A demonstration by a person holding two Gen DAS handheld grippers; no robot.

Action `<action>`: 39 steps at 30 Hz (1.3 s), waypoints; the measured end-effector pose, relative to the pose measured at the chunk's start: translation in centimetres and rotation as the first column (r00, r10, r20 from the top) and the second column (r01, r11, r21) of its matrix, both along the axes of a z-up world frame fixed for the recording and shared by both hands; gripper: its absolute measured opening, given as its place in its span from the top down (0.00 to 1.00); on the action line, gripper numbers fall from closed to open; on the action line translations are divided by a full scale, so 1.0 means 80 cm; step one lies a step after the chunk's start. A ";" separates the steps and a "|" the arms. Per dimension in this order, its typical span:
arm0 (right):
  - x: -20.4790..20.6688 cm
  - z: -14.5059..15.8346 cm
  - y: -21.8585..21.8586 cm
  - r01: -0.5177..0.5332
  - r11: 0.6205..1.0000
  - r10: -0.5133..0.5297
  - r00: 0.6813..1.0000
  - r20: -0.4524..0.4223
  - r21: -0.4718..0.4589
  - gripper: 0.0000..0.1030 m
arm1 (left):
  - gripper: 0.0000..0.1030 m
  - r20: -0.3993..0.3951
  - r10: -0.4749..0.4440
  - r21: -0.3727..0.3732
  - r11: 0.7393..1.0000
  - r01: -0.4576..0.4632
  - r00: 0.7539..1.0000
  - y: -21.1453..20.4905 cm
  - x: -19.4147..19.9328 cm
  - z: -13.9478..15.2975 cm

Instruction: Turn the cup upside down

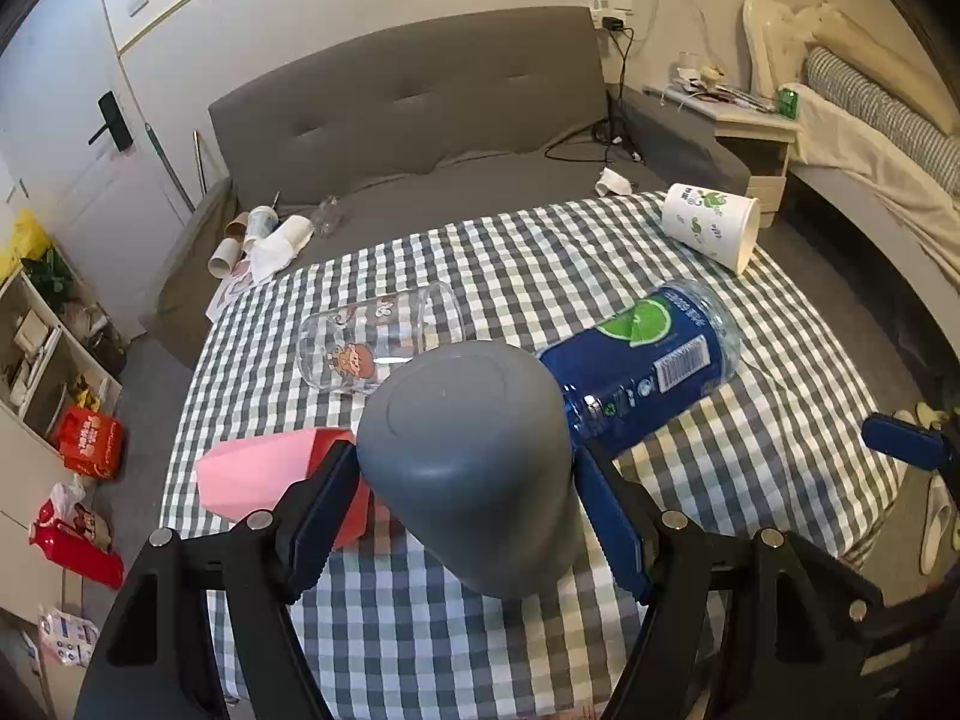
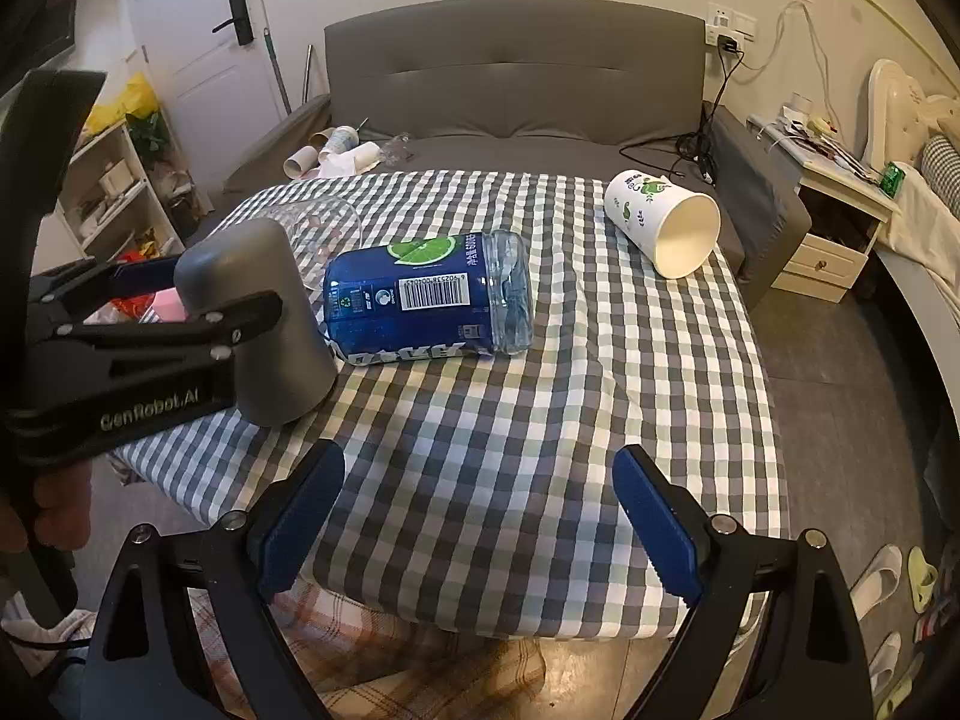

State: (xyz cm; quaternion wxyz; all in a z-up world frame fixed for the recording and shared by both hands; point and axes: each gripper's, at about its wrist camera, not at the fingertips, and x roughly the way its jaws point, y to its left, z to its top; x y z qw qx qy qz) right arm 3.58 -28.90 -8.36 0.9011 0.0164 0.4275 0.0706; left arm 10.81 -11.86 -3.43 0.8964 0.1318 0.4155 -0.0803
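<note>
Through my left wrist camera, a blue bottle (image 1: 648, 360) lies on its side just beyond my fingers to the right, its neck end hidden behind the cup. A clear glass (image 1: 372, 339) lies on its side ahead to the left, and a pink box (image 1: 258, 471) sits close against my left finger. Far ahead to the right a paper cup (image 1: 711, 225) lies tipped over near the table's far corner. All of it rests on a checked cloth (image 1: 510, 264), with a grey sofa (image 1: 408, 96) behind and a nightstand (image 1: 750, 126) to the right. My left claw (image 1: 465, 495) is clamped on the grey cup (image 1: 468, 456), one blue pad on each side, its closed base facing up and toward the camera and its wider mouth down on the cloth. From my right wrist camera, the bottle (image 2: 426, 300) lies ahead and left of centre, barcode up, touching the grey cup's side; the paper cup (image 2: 666, 222) lies far ahead to the right, mouth toward me; the glass (image 2: 324, 222) shows only partly behind the grey cup. The cloth (image 2: 540, 420) spreads bare right in front of my fingers, sofa (image 2: 516, 72) beyond. My right claw (image 2: 477, 516) hangs spread wide with nothing between its pads, near the table's near edge. The grey cup (image 2: 270, 312) stands mouth-down well off to my left, in the left claw's (image 2: 198, 294) grip.
</note>
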 end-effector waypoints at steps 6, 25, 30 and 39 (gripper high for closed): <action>-0.005 0.003 0.003 -0.003 1.000 0.003 1.000 0.005 0.000 0.11 | 0.23 -0.010 -0.004 -0.006 1.000 0.004 1.000 0.000 -0.003 -0.002; -0.034 0.045 0.000 0.013 1.000 -0.013 0.997 0.077 0.001 0.11 | 0.14 0.045 0.022 -0.111 0.994 -0.017 0.999 0.018 -0.024 0.044; -0.052 0.072 0.004 0.016 1.000 -0.016 0.992 0.127 0.004 0.11 | 0.14 0.098 0.038 -0.156 0.988 -0.023 0.994 0.035 -0.044 0.073; -0.091 0.103 0.024 0.018 1.000 -0.020 0.975 0.221 0.008 0.11 | 0.07 0.213 0.083 -0.222 0.975 -0.035 0.974 0.085 -0.097 0.101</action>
